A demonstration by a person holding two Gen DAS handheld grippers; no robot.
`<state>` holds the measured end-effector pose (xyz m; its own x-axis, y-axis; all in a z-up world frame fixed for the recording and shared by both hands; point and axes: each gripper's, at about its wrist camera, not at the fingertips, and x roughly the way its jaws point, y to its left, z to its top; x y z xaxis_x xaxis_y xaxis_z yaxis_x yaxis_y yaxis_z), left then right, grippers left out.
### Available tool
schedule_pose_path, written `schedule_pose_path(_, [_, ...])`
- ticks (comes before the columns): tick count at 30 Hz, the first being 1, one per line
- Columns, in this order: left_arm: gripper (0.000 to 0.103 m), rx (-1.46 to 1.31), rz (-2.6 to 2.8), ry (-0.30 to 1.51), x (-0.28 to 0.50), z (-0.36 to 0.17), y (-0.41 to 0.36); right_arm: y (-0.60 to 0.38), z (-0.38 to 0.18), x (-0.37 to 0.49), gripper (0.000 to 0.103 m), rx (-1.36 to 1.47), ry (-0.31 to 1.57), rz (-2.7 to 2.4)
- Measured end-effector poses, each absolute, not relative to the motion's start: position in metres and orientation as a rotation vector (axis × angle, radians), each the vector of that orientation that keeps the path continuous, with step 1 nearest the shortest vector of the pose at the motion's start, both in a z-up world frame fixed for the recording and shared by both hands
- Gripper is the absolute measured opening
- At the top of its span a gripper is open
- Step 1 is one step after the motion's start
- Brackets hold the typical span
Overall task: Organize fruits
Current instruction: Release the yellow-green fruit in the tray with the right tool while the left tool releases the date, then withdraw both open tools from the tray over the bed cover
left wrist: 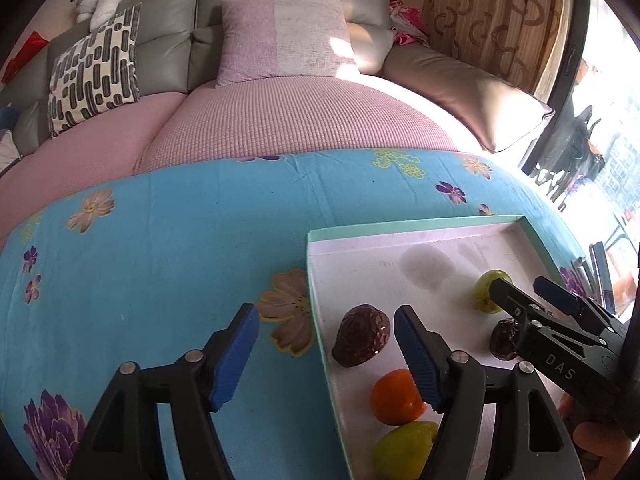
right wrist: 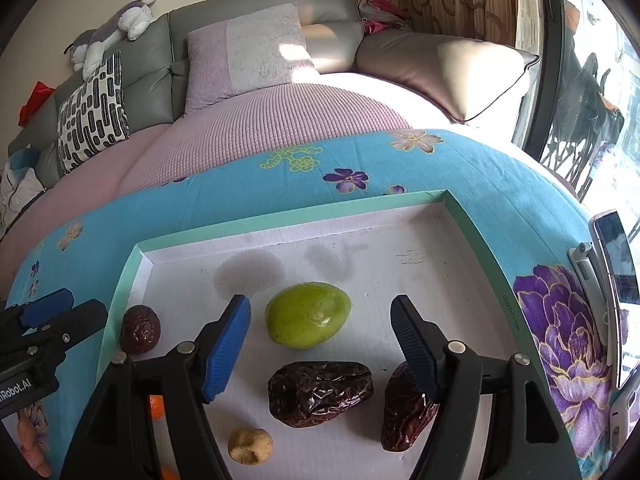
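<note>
A shallow white tray with a mint-green rim [left wrist: 416, 225] [right wrist: 300, 210] lies on a blue flowered cloth. In it are a green fruit [right wrist: 308, 316] [left wrist: 486, 286], two wrinkled dark dates [right wrist: 320, 392] [right wrist: 404, 412], a small tan lump [right wrist: 250, 446], a round brown fruit [left wrist: 362, 340] [right wrist: 140, 330], an orange [left wrist: 396, 398] and a second green fruit [left wrist: 404, 446]. My right gripper [right wrist: 320, 306] [left wrist: 518, 284] is open, low over the tray, with the green fruit just ahead between its blue pads. My left gripper [left wrist: 326, 320] [right wrist: 74, 308] is open and straddles the tray's left rim, holding nothing.
Behind the cloth is a grey sofa with a pink cover [left wrist: 280, 120], cushions [left wrist: 280, 36] and a plush toy [right wrist: 116, 28]. A phone on a stand [right wrist: 616, 264] is at the cloth's right edge. Blue cloth [left wrist: 160, 260] stretches left of the tray. A window is at the right.
</note>
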<state>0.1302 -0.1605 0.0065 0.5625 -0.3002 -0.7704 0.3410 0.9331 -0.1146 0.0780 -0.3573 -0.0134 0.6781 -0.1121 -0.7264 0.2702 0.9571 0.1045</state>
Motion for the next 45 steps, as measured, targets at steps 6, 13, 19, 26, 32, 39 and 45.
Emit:
schedule_pose_path(6, [0.091, 0.031, -0.267, 0.915, 0.139, -0.003, -0.139, -0.355, -0.013, 0.078, 0.084, 0.189, 0.792, -0.211])
schedule_pose_path(13, [0.103, 0.036, -0.192, 0.902, 0.142, -0.009, -0.126, -0.351, -0.018, 0.082, 0.084, 0.173, 0.819, -0.201])
schedule_pose_path(19, [0.103, 0.035, -0.145, 0.873, 0.14, -0.01, -0.116, -0.346, -0.018, 0.081, 0.098, 0.161, 0.817, -0.194])
schedule_pose_path(26, [0.103, 0.051, -0.134, 0.859, 0.132, -0.009, -0.107, -0.34, -0.011, 0.076, 0.098, 0.139, 0.807, -0.202])
schedule_pose_path(32, [0.103, 0.106, -0.091, 0.798, 0.114, -0.002, -0.101, -0.33, -0.001, 0.068, 0.098, 0.134, 0.792, -0.177])
schedule_pose_path(39, [0.103, 0.128, 0.089, 0.759, 0.099, 0.008, -0.089, -0.317, 0.006, 0.062, 0.098, 0.1, 0.799, -0.15])
schedule_pose_path(45, [0.103, 0.152, 0.142, 0.776, 0.086, 0.004, -0.076, -0.306, 0.014, 0.052, 0.098, 0.069, 0.793, -0.125])
